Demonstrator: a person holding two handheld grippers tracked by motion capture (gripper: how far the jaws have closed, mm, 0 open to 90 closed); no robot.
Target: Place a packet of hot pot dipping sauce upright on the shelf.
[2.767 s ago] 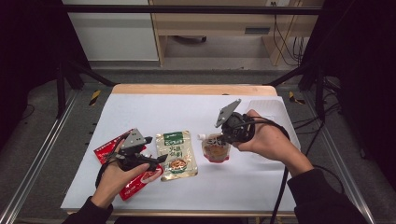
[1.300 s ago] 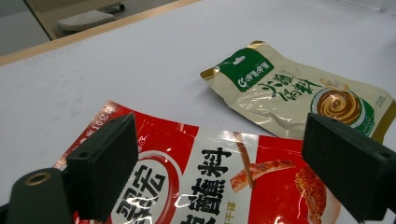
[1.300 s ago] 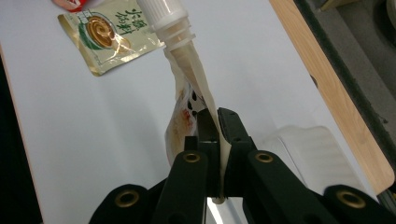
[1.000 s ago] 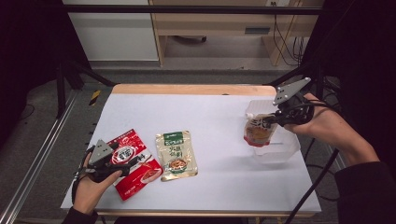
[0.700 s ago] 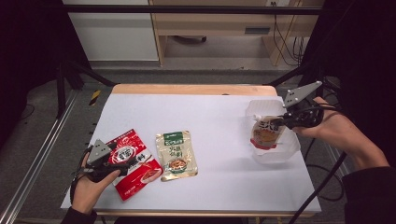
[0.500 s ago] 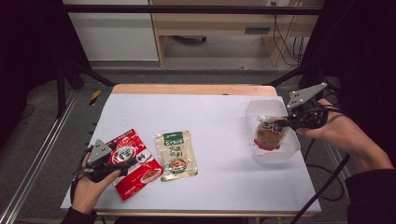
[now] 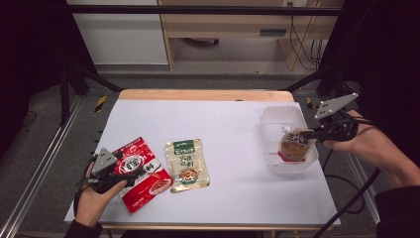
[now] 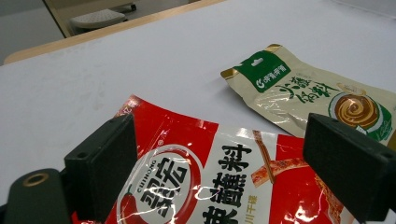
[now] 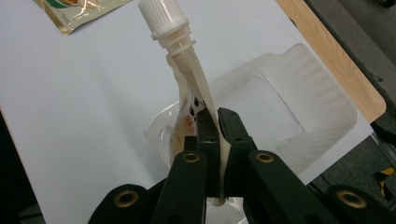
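Note:
My right gripper (image 7: 308,134) (image 9: 214,122) is shut on the top edge of a cream spouted pouch (image 7: 294,145) (image 9: 194,79) with a white screw cap, holding it inside a clear plastic tray (image 7: 275,119) (image 9: 299,116) at the table's right edge. At the front left, my left gripper (image 7: 130,177) (image 8: 233,163) stands open. Its jaws straddle a red sauce packet (image 7: 141,171) (image 8: 219,186) that lies flat on the white table. A green-and-cream packet (image 7: 186,165) (image 8: 303,88) lies just right of the red one.
The white table top (image 7: 218,119) has a wooden strip along its far edge (image 7: 203,94). Metal frame rails (image 7: 39,163) run along the left side. A black cable (image 7: 346,198) trails from the right gripper off the table's right edge.
My right gripper has carried the spouted pouch rightward and a little lower, into the clear tray. The left hand and its gripper have stayed put over the red packet.

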